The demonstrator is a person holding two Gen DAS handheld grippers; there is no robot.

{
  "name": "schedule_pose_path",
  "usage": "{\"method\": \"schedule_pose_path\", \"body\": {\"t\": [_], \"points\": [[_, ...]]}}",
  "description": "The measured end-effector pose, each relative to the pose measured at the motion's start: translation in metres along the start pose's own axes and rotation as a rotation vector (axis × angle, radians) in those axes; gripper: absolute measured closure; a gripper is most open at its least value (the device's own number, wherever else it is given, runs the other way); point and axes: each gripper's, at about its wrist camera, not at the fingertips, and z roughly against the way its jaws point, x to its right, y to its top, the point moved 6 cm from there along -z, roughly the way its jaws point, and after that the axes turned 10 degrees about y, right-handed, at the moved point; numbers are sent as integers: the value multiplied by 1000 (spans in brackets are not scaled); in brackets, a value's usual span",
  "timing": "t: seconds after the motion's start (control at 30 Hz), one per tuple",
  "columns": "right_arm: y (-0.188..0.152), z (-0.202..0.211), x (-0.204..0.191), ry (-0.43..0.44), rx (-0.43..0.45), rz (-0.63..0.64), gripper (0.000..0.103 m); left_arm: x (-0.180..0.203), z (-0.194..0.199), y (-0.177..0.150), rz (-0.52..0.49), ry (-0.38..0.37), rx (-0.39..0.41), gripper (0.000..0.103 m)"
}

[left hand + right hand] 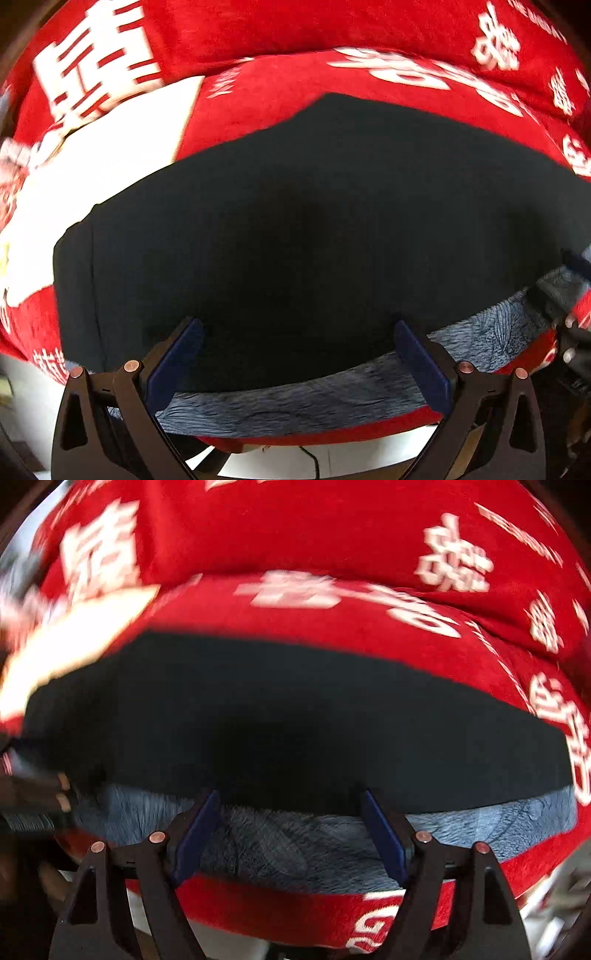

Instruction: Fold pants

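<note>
Two wrist views, both looking steeply down on the same work surface. A red blanket (280,88) with white printed characters covers the surface. On it lie the dark pants (295,229), spread as a broad flat panel that fills the middle of each view. The fabric looks almost black and shows little surface detail. Along the near edge of the pants a grey-blue fleecy lining (295,402) is exposed as a band between the dark fabric and the red blanket.

Left wrist view: the left gripper (298,336) is above the near edge of the pants, its blue-padded jaws set wide apart with nothing clamped between them. Whether the pads touch the fabric cannot be told. A white sheet-like patch (110,162) lies on the blanket beyond the pants at upper left. Part of the other tool shows at the far right edge.

Right wrist view: the right gripper (291,805) is over the fleecy band at the near edge of the pants (295,716), its jaws likewise spread apart and holding nothing. This picture is motion-blurred, most strongly at the left, where the white patch (74,638) is smeared. The blanket (295,528) fills the upper half.
</note>
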Motion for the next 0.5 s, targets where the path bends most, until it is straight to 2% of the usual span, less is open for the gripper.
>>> {"method": "schedule_pose_path", "body": {"t": [0.1, 0.17, 0.23, 0.3, 0.37, 0.43, 0.5], "points": [[-14, 9, 32, -69, 18, -13, 12, -17, -3, -5, 40, -15, -14, 0], [-25, 17, 75, -132, 7, -100, 3, -28, -3, -11, 57, -17, -10, 0], [-34, 27, 111, -175, 3, -206, 1, -33, 0, -17, 63, -13, -6, 0], [-35, 36, 127, -210, 10, -251, 1, -33, 6, -22, 58, 6, -5, 0], [-21, 43, 112, -187, 45, -230, 1, -22, 21, -25, 20, -11, 34, 0], [-6, 42, 75, -80, 80, -171, 1, 2, 31, -25, -51, -33, 74, 0], [5, 31, 29, 19, 81, -85, 1, 22, 31, -26, -128, -14, 79, 0]]}}
